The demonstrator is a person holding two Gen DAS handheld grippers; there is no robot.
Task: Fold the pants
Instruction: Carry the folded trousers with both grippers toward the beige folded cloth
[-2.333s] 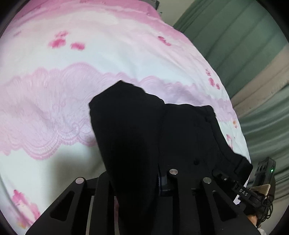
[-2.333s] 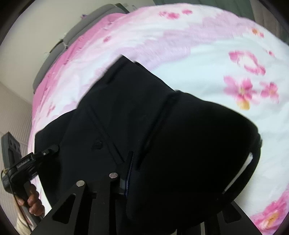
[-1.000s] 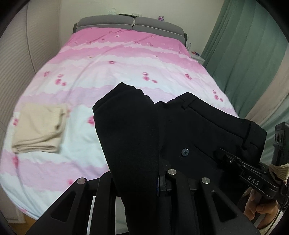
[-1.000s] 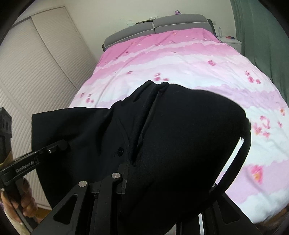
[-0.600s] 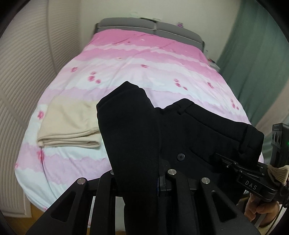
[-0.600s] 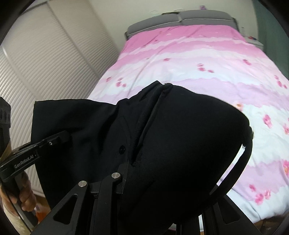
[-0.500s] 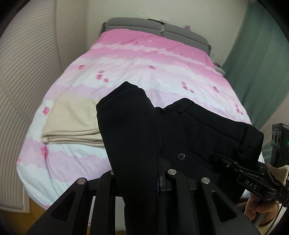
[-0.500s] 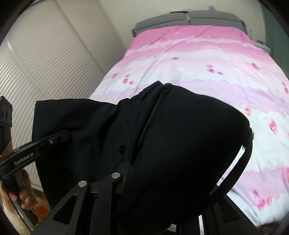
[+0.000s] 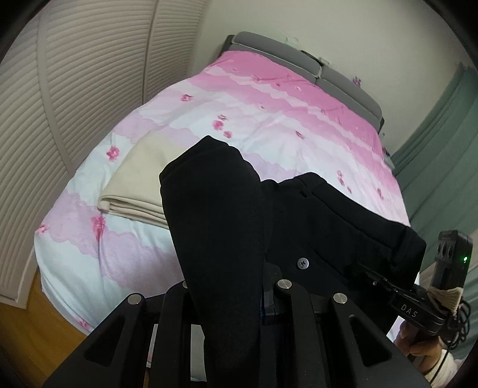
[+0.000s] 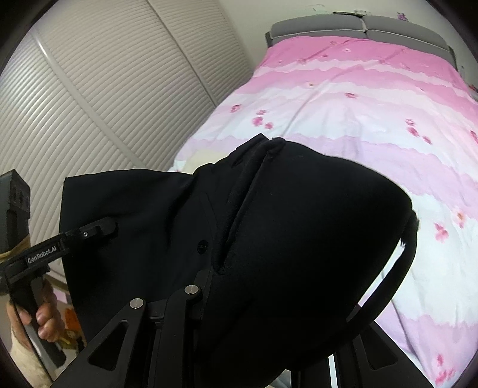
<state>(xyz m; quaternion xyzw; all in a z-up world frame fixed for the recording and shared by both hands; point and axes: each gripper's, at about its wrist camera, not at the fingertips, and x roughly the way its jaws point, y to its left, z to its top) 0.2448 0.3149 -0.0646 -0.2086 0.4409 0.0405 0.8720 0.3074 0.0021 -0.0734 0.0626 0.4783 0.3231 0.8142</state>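
The black pants (image 9: 313,215) hang in the air between my two grippers, above the near end of the bed. My left gripper (image 9: 239,262) is shut on the pants' left end; cloth drapes over its fingers and hides the tips. My right gripper (image 10: 239,268) is shut on the other end of the pants (image 10: 298,238), which bulge over its fingers. The right gripper also shows in the left wrist view (image 9: 379,274), clamped on the waistband corner. The left gripper shows in the right wrist view (image 10: 104,228), clamped on the opposite corner.
A bed with a pink and white flowered cover (image 9: 283,110) lies ahead, with a grey headboard (image 10: 358,27). A folded beige garment (image 9: 134,182) lies on the bed's left near part. Louvered closet doors (image 10: 104,89) stand on the left, green curtains (image 9: 442,143) on the right.
Both grippers lifted the pants off the bed and carried them leftward. The beige garment and closet doors have come closer in view. The grips are unchanged.
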